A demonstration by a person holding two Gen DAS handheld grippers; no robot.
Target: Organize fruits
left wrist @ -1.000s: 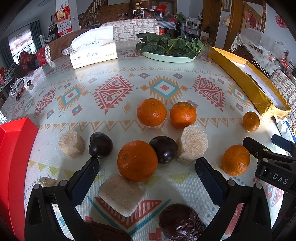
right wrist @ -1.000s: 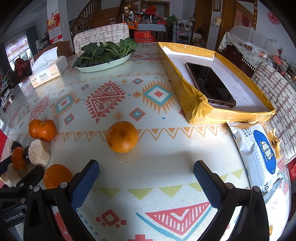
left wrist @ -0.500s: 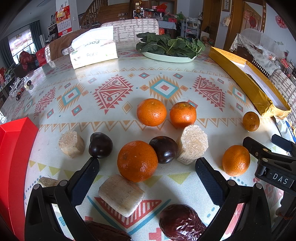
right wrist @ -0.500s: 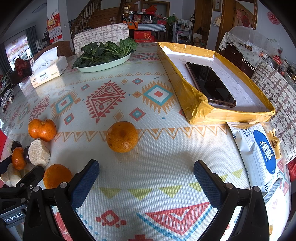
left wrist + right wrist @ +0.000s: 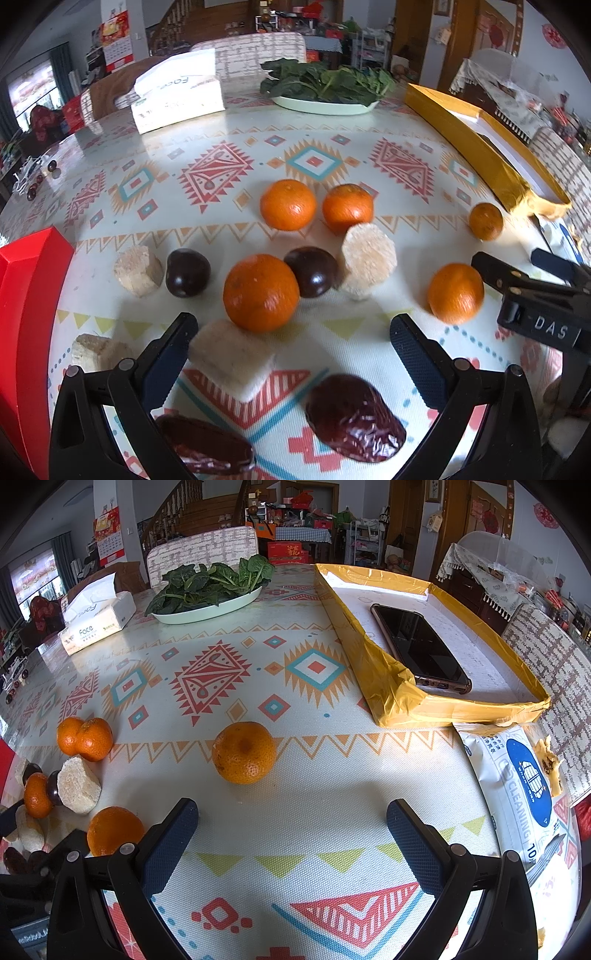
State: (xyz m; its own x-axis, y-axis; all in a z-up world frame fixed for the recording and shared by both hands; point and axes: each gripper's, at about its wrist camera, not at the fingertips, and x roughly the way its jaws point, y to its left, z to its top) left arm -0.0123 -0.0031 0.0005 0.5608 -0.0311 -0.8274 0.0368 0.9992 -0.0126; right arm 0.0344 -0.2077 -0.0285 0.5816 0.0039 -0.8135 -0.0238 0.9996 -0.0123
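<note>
Edging forward over the round orange tangerine [image 5: 261, 291] mid-tabletop, the left gripper [image 5: 293, 349] gapes wide and empty, seemingly lining up a grasp; the right gripper [image 5: 291, 832], equally spread and empty, waits behind another tangerine [image 5: 244, 752].

On your patterned tablecloth [image 5: 207, 672] you have a white tissue box [image 5: 98, 622], a pale oval plate of leafy greens [image 5: 207, 607], and a black phone [image 5: 419, 648] inside the yellow-taped shallow box [image 5: 384, 686]
</note>
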